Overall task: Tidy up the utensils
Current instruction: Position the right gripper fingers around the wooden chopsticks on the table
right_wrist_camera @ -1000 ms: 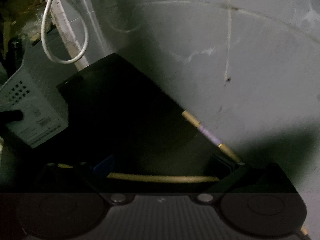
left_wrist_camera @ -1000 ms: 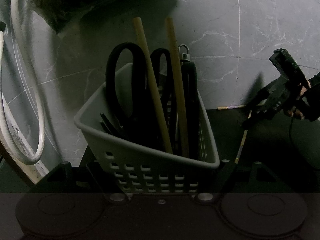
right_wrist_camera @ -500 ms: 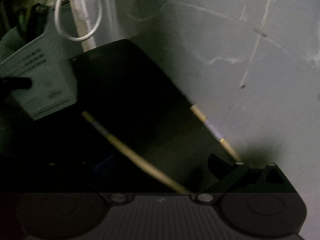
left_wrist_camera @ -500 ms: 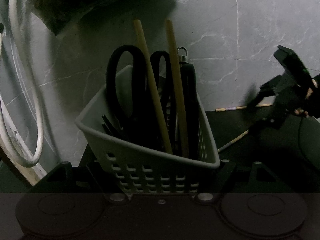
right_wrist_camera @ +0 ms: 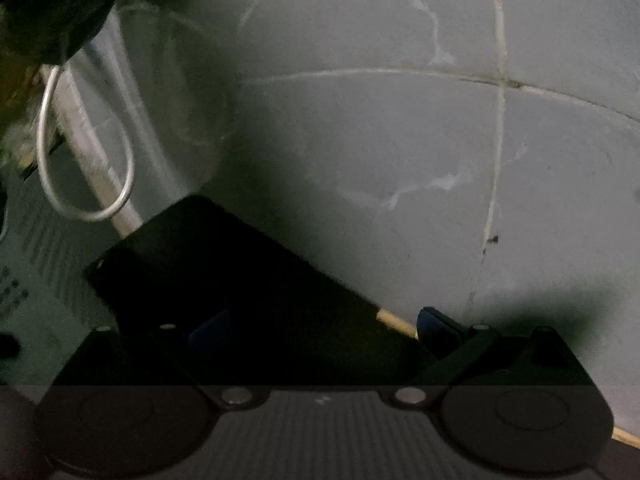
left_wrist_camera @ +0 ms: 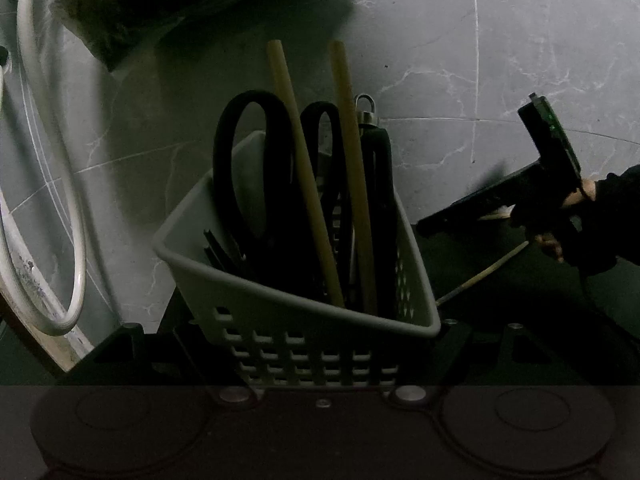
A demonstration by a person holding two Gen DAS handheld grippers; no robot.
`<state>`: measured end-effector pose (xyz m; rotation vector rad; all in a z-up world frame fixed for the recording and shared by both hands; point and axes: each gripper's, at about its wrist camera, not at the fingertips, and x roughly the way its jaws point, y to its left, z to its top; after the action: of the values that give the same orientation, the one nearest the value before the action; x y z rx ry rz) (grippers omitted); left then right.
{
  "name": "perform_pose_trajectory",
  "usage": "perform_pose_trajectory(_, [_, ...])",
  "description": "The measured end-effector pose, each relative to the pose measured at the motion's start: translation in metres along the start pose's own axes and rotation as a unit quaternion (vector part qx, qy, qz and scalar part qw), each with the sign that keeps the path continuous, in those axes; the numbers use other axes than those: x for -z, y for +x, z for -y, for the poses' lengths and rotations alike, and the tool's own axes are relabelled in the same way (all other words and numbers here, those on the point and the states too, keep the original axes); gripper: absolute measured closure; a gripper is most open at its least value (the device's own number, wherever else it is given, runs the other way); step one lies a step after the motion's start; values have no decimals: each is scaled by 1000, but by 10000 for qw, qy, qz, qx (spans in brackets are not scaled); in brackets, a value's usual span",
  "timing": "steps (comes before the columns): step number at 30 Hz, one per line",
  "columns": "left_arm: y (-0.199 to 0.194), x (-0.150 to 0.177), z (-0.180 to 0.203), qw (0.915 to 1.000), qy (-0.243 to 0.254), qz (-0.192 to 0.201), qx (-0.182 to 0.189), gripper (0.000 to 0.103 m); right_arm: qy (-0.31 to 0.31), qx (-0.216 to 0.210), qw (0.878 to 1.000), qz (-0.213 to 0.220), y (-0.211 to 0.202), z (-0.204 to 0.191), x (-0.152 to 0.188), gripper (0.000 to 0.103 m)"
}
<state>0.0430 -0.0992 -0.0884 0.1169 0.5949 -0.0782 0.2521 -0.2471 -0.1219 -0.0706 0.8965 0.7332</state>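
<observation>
In the left wrist view my left gripper (left_wrist_camera: 298, 332) is shut on a grey perforated utensil basket (left_wrist_camera: 304, 312). The basket holds black scissors (left_wrist_camera: 248, 168), two wooden chopsticks (left_wrist_camera: 304, 168) and a black-handled tool (left_wrist_camera: 378, 184). One loose chopstick (left_wrist_camera: 484, 270) lies on a black mat (left_wrist_camera: 520, 300) to the right. My right gripper (left_wrist_camera: 444, 222) hovers above that mat. In the right wrist view my right gripper (right_wrist_camera: 320, 332) is open over the black mat (right_wrist_camera: 224, 272), with a chopstick (right_wrist_camera: 396, 322) lying by its right finger (right_wrist_camera: 438, 330).
Grey marble tiles (left_wrist_camera: 500, 60) lie all around. A white hose (left_wrist_camera: 52, 184) loops at the left. A dark bag (left_wrist_camera: 152, 4) sits at the back left. The hose loop (right_wrist_camera: 76, 156) and the basket's side (right_wrist_camera: 28, 296) show at the left in the right wrist view.
My right gripper has swung and lifted. The chopstick that crossed between its fingers is no longer between them and lies on the mat. The left gripper and basket have stayed put.
</observation>
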Motion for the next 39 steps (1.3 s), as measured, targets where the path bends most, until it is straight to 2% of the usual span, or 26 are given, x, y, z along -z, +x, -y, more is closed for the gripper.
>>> perform_pose_trajectory(6, [1,0,0,10000,-4,2,13,22,831,213,9962,137,6,6,-1,1])
perform_pose_trajectory(9, [1,0,0,10000,-7,3,20,22,1131,270,9932,-22,6,10,2,1])
perform_pose_trajectory(11, [2,0,-1,10000,-8,6,33,22,1117,526,9923,66,-1,7,7,2])
perform_pose_trajectory(12, [2,0,-1,10000,-12,6,38,22,1181,785,9897,200,-6,5,8,2])
perform_pose_trajectory(13, [3,0,-2,10000,-18,2,44,22,1403,1186,9827,235,-9,3,8,2])
perform_pose_trajectory(15, [5,0,-2,10000,-37,-13,56,22,2039,2091,9561,253,-13,-1,9,2])
perform_pose_trajectory(17, [5,0,-3,10000,-46,-18,86,22,2220,2658,9375,327,-11,-8,7,2])
perform_pose_trajectory(18, [6,-1,-3,9999,-21,-16,100,22,2240,2785,9335,308,-6,-12,5,2])
perform_pose_trajectory(19, [6,-1,-3,9999,-2,-9,118,22,2177,2838,9335,251,0,-15,2,1])
perform_pose_trajectory(24, [5,1,-8,9997,45,42,242,22,2132,3398,9159,-132,32,-18,-7,2])
perform_pose_trajectory(28, [7,2,-13,9993,79,74,364,22,2410,3710,8968,-110,36,-11,-8,2])
perform_pose_trajectory(36, [12,2,-24,9979,90,92,634,22,3258,4170,8485,90,-8,15,22,3])
perform_pose_trajectory(38, [13,0,-26,9976,113,91,681,22,3459,4205,8386,130,-25,21,33,3])
perform_pose_trajectory(39, [13,1,-27,9974,129,90,701,22,3518,4165,8382,150,-32,21,38,3])
